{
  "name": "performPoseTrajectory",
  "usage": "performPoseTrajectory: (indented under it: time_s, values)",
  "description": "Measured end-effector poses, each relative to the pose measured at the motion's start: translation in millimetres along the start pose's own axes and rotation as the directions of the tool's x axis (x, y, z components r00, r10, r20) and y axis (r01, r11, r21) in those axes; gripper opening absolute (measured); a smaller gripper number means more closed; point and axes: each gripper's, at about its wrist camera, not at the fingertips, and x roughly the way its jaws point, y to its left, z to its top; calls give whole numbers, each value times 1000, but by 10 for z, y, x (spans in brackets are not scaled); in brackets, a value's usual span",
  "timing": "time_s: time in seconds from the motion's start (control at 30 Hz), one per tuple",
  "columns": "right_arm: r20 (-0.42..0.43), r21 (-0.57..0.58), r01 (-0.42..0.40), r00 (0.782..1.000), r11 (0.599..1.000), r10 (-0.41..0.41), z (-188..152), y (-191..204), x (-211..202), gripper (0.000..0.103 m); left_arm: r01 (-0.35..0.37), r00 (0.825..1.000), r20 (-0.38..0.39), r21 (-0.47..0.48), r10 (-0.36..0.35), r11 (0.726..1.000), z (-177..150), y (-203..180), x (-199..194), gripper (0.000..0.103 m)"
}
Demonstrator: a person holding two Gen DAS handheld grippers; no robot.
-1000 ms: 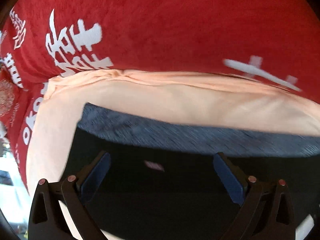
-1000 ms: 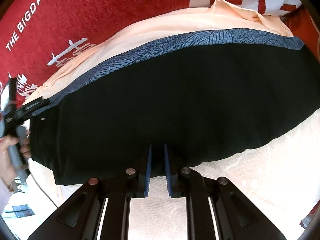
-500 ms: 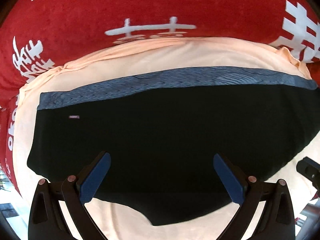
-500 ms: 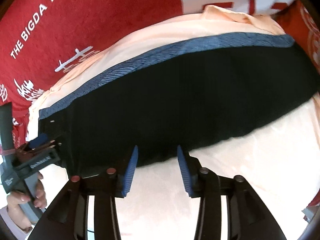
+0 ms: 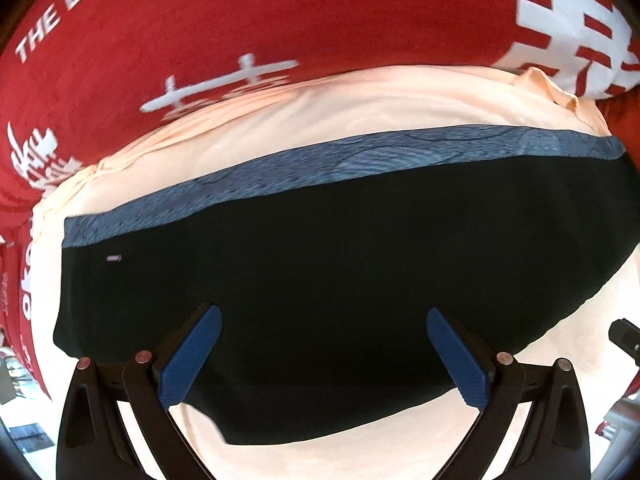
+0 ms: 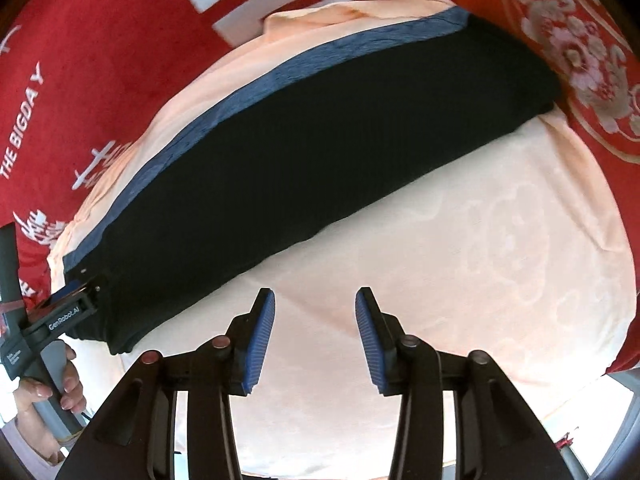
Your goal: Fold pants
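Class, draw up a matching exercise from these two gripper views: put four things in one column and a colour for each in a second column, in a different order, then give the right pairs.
Things:
1. pants
2. band along the pants' edge
3. cloth under the pants
4. blanket with white lettering

Colours:
A. red
B. pale peach
C. black
D. grey-blue

Right pairs: 1-C, 2-D, 3-B, 4-A
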Motion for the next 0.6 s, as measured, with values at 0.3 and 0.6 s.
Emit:
performPoseTrajectory:
  time_s: [0.3,0.6]
  values:
    - [20,44,-11,1000,999,10,254,-506,-104,46,26,1000,0,32,-26,999,218,-632,-62,103]
    - [114,182,-28,994,983,8,549,-1184,-241,46,61,998,27,83,-63,995,400,-1310,-35,103]
